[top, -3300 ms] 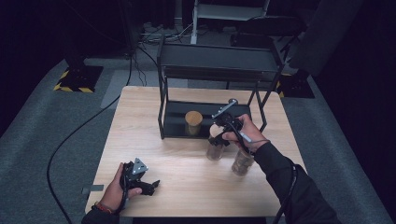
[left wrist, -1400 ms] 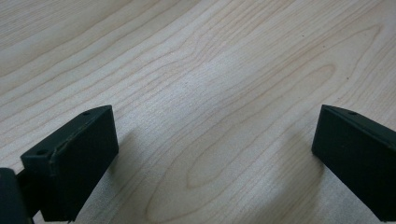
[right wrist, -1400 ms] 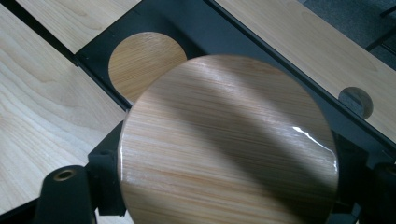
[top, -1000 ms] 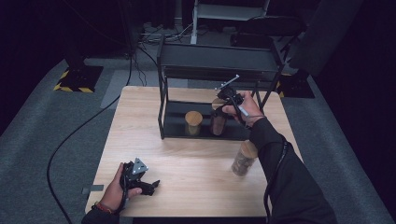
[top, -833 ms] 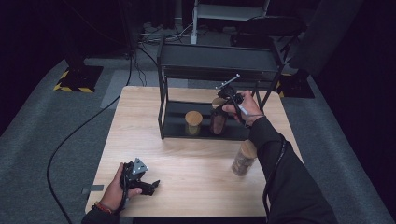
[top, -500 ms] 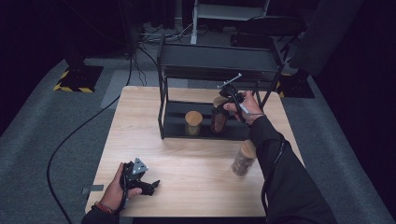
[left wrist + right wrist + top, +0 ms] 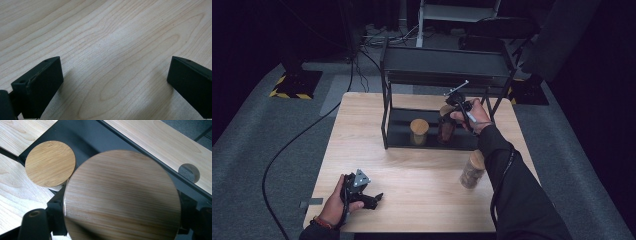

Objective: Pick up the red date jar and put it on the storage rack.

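The wooden tabletop (image 7: 412,170) fills the middle of the high view, and a black two-level rack (image 7: 447,65) stands on its far half. The rack's bottom shelf (image 7: 402,125) carries a jar with a bamboo lid (image 7: 419,132) toward the left.

The right gripper (image 7: 451,112) reaches in under the top level and holds a second, darker jar (image 7: 445,127) just to the right of the first one, at the bottom shelf; whether it rests on the shelf cannot be told. In the right gripper view its round bamboo lid (image 7: 122,197) sits between the black fingers, which are clamped against its sides, with the other jar's lid beyond it at upper left.

A third jar (image 7: 472,170) stands on the tabletop in front of the rack, beside the right forearm.

The left gripper (image 7: 371,199) lies low over the near left part of the tabletop, well apart from the jars. Its fingers (image 7: 37,85) are spread wide over bare wood.
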`<state>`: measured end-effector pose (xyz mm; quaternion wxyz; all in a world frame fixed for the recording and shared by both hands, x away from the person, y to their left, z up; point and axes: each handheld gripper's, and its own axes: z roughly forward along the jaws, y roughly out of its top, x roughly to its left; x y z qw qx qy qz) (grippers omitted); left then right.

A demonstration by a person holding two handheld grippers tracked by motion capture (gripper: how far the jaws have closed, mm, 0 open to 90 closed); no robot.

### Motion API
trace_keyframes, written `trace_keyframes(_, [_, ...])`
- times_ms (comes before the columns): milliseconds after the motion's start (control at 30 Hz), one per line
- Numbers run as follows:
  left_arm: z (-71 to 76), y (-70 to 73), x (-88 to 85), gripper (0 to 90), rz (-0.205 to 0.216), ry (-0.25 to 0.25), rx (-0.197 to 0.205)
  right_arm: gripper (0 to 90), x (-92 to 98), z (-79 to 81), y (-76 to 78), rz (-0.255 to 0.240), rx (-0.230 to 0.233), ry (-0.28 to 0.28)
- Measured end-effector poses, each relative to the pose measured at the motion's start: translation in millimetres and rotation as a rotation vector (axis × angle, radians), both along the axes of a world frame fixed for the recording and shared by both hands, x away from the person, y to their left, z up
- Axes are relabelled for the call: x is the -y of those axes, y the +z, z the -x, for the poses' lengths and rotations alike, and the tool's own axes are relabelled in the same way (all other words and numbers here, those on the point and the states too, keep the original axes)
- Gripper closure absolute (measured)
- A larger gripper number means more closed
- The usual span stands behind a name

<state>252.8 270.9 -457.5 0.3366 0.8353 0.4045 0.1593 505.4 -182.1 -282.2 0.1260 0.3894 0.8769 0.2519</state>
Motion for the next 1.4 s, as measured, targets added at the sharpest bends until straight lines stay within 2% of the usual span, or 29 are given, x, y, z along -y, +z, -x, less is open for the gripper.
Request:
trace_keyframes(233, [0.0, 0.0, 0.0, 0.2, 0.000, 0.000, 0.000, 22.7, 0.5, -2.6, -2.3, -0.010, -0.018, 0.003])
trace_keyframes(500, [0.0, 0.0, 0.0, 0.2, 0.000, 0.000, 0.000, 22.6, 1.5, -3.2, -3.6, -0.009, -0.011, 0.024])
trace_keyframes(1067, [0.0, 0.0, 0.0, 0.2, 0.000, 0.000, 0.000, 20.9, -0.5, -1.2, -5.3, -0.008, -0.007, -0.003])
trace_keyframes(1133, [0.0, 0.0, 0.0, 0.2, 0.000, 0.000, 0.000, 20.1, -0.1, -1.0, -5.9, -0.004, -0.001, -0.002])
trace_keyframes(1167, [0.0, 0.0, 0.0, 0.2, 0.000, 0.000, 0.000, 16.7, -1.3, -0.3, -6.0, -0.005, -0.003, -0.009])
trace_keyframes(1400, [0.0, 0.0, 0.0, 0.2, 0.000, 0.000, 0.000, 7.2, -4.2, 3.8, -6.6, 0.015, 0.024, -0.016])
